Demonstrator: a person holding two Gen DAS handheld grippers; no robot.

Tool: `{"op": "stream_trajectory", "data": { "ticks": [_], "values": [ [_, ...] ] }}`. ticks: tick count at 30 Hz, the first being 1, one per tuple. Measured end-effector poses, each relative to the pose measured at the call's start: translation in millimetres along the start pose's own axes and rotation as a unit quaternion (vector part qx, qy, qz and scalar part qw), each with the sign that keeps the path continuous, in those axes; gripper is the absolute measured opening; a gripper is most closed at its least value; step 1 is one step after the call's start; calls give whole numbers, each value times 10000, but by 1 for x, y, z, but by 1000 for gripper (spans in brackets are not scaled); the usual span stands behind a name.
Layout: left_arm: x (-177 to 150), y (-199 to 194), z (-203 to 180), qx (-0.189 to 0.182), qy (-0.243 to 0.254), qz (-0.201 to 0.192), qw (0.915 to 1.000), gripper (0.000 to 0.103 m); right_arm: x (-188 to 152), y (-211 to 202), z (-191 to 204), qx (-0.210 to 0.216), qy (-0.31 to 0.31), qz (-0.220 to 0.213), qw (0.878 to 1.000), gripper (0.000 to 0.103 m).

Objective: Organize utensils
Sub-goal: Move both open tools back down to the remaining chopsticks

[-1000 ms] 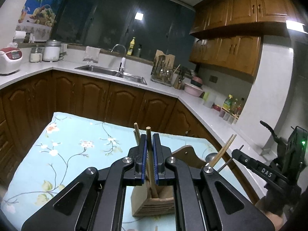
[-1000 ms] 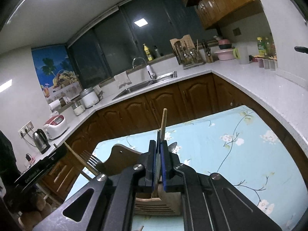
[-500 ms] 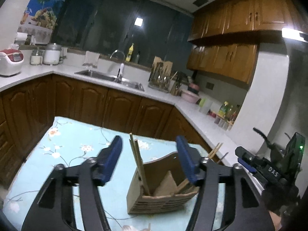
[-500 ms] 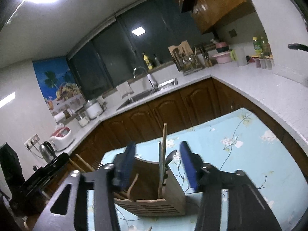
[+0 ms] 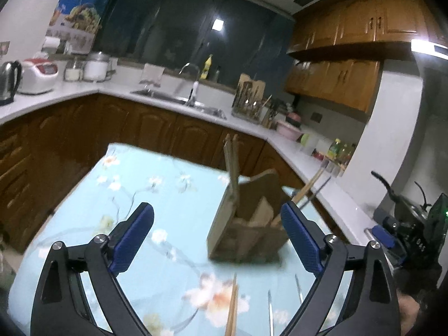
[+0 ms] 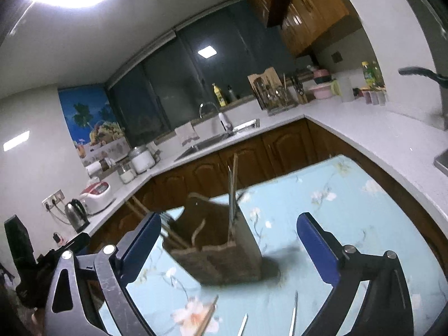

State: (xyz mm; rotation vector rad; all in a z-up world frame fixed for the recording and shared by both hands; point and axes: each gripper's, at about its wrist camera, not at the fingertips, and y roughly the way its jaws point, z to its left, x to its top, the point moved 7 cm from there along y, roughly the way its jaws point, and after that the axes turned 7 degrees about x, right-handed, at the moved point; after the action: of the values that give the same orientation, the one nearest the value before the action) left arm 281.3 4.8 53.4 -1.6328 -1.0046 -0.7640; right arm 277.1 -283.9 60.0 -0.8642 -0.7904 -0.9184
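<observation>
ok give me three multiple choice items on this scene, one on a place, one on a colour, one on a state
1. Where does the slatted wooden utensil holder stand?
A. in the steel sink
B. on the pale blue floral tablecloth
C. on the white countertop

2. What colour are the pads on the left gripper?
A. blue
B. red
C. green

3. What state is the right gripper in?
A. shut on a chopstick
B. shut on nothing
C. open, holding nothing

Answers:
1 B, the holder's base sits on the cloth in both wrist views.
2 A, both fingers carry blue pads.
3 C, its jaws stand wide apart on either side of the holder, with the wooden chopsticks standing free inside the holder.
</observation>
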Motion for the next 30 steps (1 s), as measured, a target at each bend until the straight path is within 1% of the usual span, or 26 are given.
{"op": "stream_trajectory", "data": {
  "ticks": [10,16,20,30],
  "values": [
    [-64,-14,23,176,16,577,9982,94,-62,-28,-11,-318,-26,521,9981,99],
    [-99,-11,26,249,263,958,9947,94,-90,-33,-17,-451,-81,835,9955,99],
    [-114,-5,22,281,441,1197,9914,94,-101,-33,-22,-473,-39,966,9942,99],
    [-129,16,3,227,793,1587,9839,94,-116,-22,-33,-615,-97,1273,9899,99]
  ]
}}
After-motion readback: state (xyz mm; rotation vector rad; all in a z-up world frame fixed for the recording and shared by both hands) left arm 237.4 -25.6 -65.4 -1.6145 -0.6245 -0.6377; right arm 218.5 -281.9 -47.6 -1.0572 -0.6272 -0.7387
